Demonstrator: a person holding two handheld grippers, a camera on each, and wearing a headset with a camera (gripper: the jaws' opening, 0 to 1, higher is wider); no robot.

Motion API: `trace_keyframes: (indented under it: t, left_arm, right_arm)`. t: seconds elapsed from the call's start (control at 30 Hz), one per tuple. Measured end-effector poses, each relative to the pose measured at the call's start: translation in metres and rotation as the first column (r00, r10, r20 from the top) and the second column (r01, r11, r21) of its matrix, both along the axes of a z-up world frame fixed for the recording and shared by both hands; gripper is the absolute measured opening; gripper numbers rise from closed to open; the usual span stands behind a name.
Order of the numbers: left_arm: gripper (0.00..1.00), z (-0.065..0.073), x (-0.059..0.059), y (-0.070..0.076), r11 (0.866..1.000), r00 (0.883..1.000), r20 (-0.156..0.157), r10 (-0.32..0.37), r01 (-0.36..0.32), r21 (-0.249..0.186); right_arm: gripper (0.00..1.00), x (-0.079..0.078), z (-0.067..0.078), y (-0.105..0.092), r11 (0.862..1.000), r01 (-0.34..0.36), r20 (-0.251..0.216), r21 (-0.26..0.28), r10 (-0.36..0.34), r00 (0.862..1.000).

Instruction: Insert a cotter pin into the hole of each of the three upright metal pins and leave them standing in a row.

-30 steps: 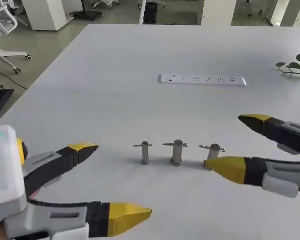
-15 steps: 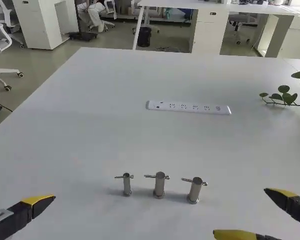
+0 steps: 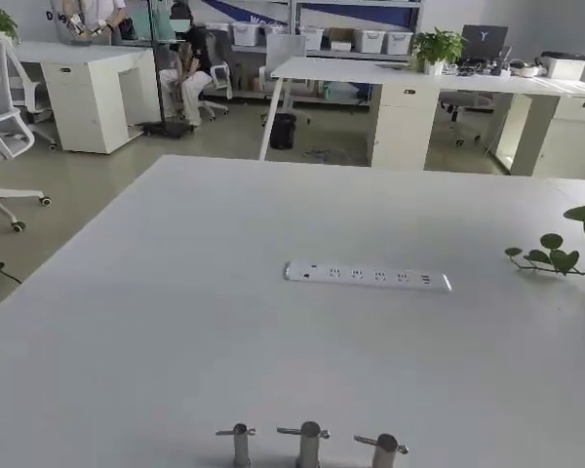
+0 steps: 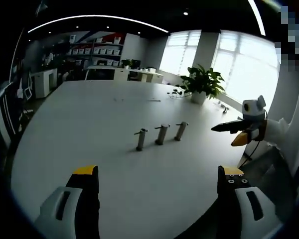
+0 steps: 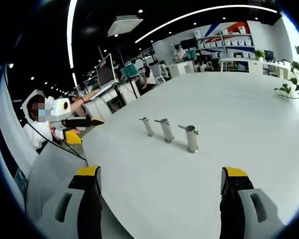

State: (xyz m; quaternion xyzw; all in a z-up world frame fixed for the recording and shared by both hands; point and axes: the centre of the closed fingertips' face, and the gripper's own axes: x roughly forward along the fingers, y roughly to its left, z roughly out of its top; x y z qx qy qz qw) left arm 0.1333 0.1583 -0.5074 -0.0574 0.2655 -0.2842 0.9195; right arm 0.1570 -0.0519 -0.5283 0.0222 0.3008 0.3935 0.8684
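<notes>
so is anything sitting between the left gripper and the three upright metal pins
Nothing visible. Bare white tabletop lies between the open yellow-tipped left gripper and the row of three upright grey metal pins, each with a cotter pin through it. The long white power strip lies beyond them.

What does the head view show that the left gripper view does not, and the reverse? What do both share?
Head view: a white power strip with readable sockets and an office chair on the floor. Left gripper view: the left gripper, jaws wide apart, the right gripper, open too, and bright windows. Both: the white table and three metal pins upright in a row, each with a cotter pin through it.
</notes>
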Motion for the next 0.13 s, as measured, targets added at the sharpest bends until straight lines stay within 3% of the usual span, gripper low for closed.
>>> trace_keyframes:
  t: [0.07, 0.13]
  left_arm:
    - [0.99, -0.0005, -0.0006, -0.0012, 1.0, 1.0, -0.001, 0.002, -0.002, -0.006]
    - [0.99, -0.0017, -0.0017, -0.0027, 1.0, 1.0, -0.003, 0.0, 0.0, -0.008]
  right_arm:
    - [0.98, 0.0002, -0.0008, 0.0015, 1.0, -0.01, -0.005, -0.005, 0.01, 1.0]
    - [0.98, 0.0017, 0.0032, 0.0073, 0.998, 0.003, -0.029, 0.055, -0.001, 1.0]
